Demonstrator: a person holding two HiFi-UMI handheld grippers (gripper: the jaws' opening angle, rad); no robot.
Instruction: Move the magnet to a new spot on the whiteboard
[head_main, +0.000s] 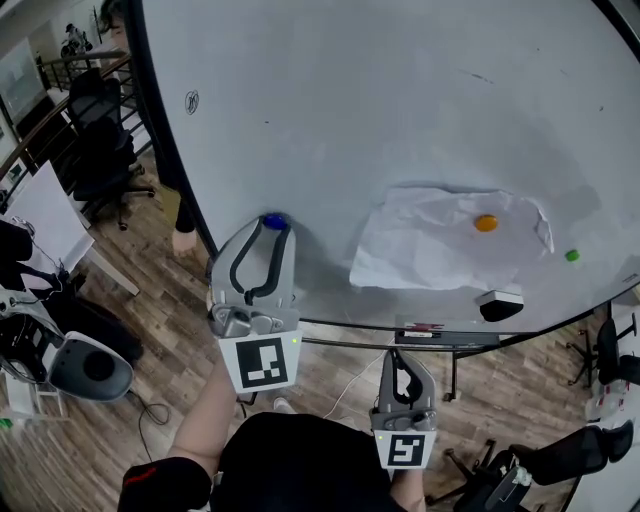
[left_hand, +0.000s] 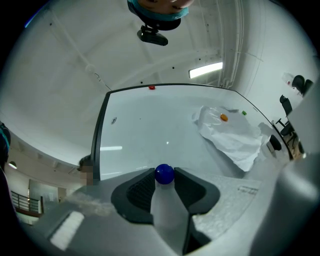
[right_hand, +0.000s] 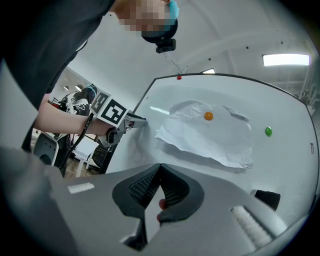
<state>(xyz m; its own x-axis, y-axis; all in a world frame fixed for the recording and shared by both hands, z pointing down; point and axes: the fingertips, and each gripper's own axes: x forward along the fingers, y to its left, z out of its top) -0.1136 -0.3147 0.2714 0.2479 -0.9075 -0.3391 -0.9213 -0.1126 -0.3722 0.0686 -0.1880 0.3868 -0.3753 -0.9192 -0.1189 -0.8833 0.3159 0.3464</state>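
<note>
Left gripper (head_main: 274, 231) closed on the blue magnet (left_hand: 164, 174) at the whiteboard (head_main: 380, 110), left of the crumpled paper (head_main: 430, 250).

The blue magnet sits against the board well to the left of the paper, close to the board's dark left edge, and the left gripper's two dark pads press on it from either side. The right gripper (right_hand: 159, 166) hangs below the paper, off the board's lower edge, with its jaws closed together and nothing between them. An orange magnet (head_main: 486, 223) lies on the paper's upper right part and pins the sheet to the board. A green magnet (head_main: 572, 255) sits on the bare board just right of the paper. A small red magnet (left_hand: 151, 87) sits far above and left of the paper, at the board's top edge.
</note>
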